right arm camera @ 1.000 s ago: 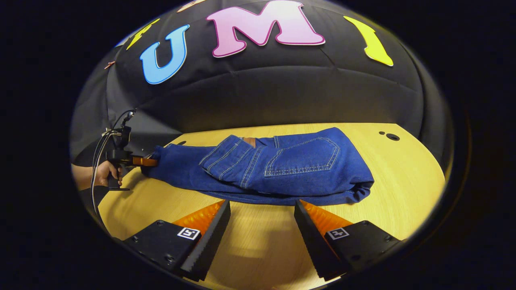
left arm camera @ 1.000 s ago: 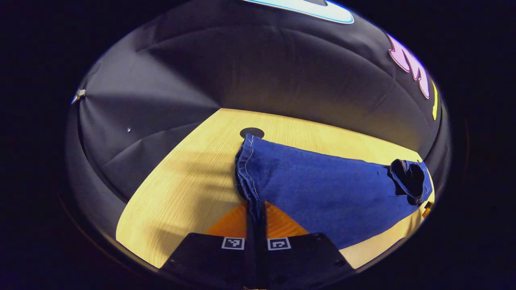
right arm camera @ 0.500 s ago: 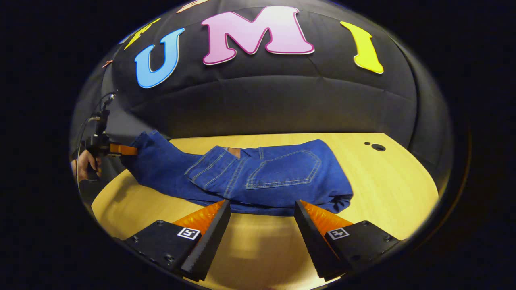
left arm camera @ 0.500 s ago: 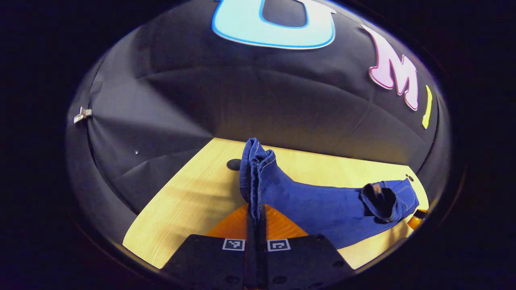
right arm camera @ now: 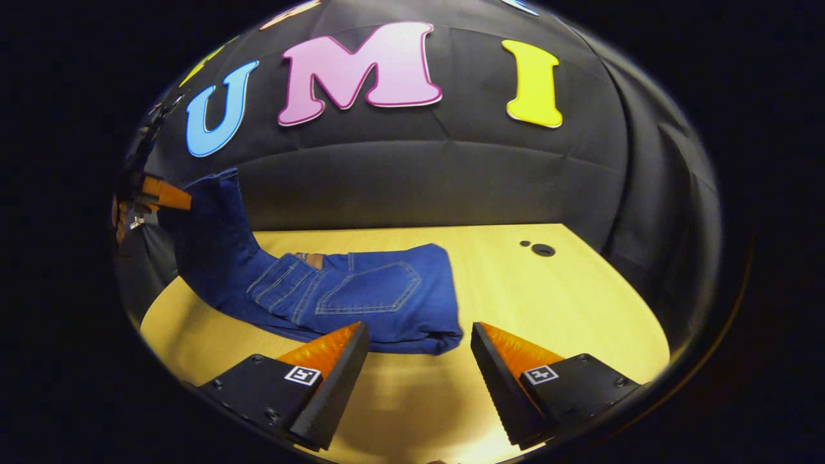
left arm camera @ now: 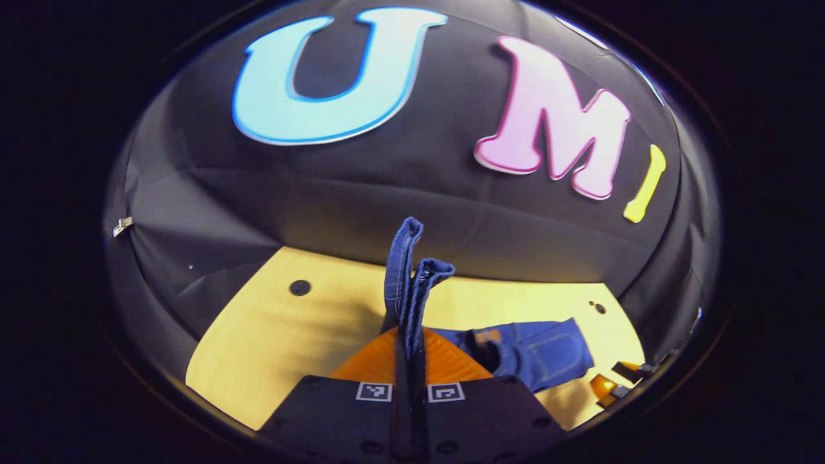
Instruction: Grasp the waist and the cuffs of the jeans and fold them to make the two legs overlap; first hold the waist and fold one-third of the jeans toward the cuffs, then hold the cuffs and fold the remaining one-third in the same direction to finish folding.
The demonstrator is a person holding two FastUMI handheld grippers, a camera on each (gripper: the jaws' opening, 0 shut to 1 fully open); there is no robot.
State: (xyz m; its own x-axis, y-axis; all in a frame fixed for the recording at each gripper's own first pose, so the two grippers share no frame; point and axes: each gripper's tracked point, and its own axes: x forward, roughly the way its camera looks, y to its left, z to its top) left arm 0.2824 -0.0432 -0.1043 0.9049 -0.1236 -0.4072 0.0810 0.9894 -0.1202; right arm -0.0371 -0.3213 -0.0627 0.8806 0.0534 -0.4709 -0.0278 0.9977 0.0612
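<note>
Denim is pinched between the fingers of the left claw (left arm camera: 408, 351) in the left gripper view: its jaws are closed together on the cuffs (left arm camera: 412, 270) of the jeans (left arm camera: 538, 351), and the two stacked hems stand upright out of the grip, raised above the tabletop (left arm camera: 277, 348). Past the fingers, low on the right of that view, the folded waist part of the jeans lies on the pale wooden surface, and the tips of the right claw show near the edge just beyond it.

In the right gripper view, the right claw (right arm camera: 419, 354) is spread wide with nothing between its fingers, hovering just in front of the near edge of the jeans (right arm camera: 361, 296). The waist section, with a back pocket (right arm camera: 370, 290) facing up, lies folded flat on the tabletop (right arm camera: 548, 303). From there the legs rise steeply to the left, lifted clear of the wood to where the left claw (right arm camera: 171, 193) holds them. Farther off, a small round hole (right arm camera: 543, 249) marks the tabletop.
</note>
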